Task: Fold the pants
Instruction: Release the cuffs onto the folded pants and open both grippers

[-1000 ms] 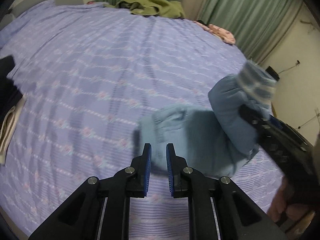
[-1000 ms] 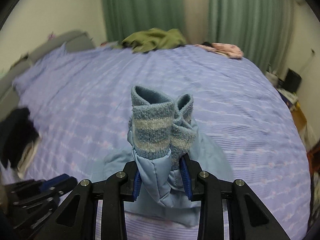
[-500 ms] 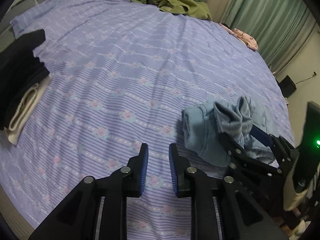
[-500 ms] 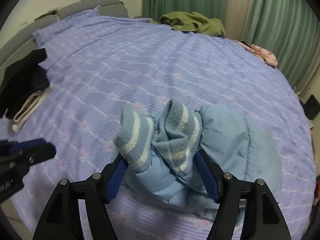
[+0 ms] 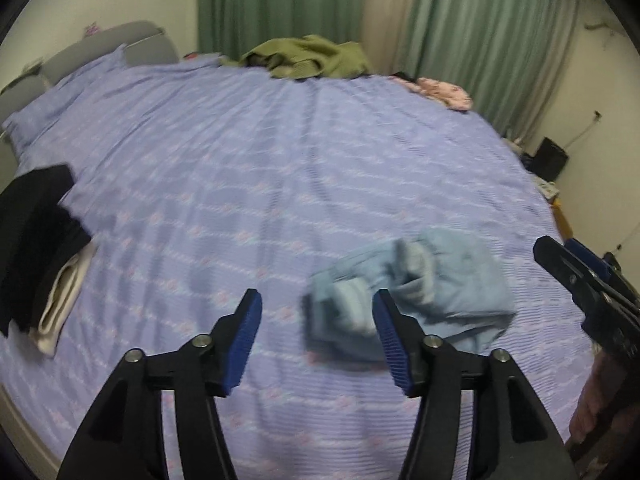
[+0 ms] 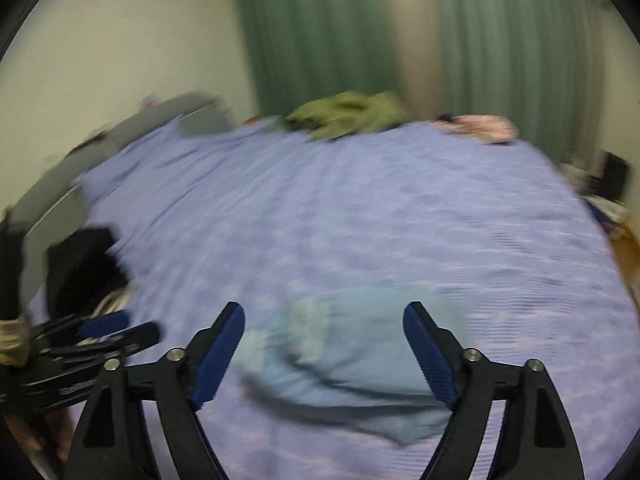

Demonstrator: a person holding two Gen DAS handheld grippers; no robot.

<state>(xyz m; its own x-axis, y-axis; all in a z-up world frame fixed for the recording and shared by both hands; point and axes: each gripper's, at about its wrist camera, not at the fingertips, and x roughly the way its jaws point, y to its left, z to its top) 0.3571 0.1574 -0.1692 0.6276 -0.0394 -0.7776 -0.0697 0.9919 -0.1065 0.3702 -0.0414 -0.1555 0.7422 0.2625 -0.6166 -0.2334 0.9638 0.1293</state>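
The light blue pants [image 5: 412, 288] lie bunched and folded on the purple flowered bedsheet [image 5: 260, 160], with their striped knit cuffs on top. My left gripper [image 5: 318, 338] is open and empty, just in front of the pants' left end. My right gripper [image 6: 324, 354] is open and empty, held just above and in front of the pants [image 6: 344, 360]; that view is blurred. The right gripper also shows at the right edge of the left wrist view [image 5: 580, 276].
A stack of black and cream folded clothes [image 5: 36, 240] lies at the bed's left edge. An olive garment [image 5: 308, 58] and a pink one [image 5: 440, 90] lie at the far side. Green curtains [image 5: 460, 20] hang behind. A black box [image 5: 552, 158] stands on the floor at right.
My right gripper has opened, let go of the pants' cuffs and pulled back; the pants now rest on the bed. My left gripper has opened wide.
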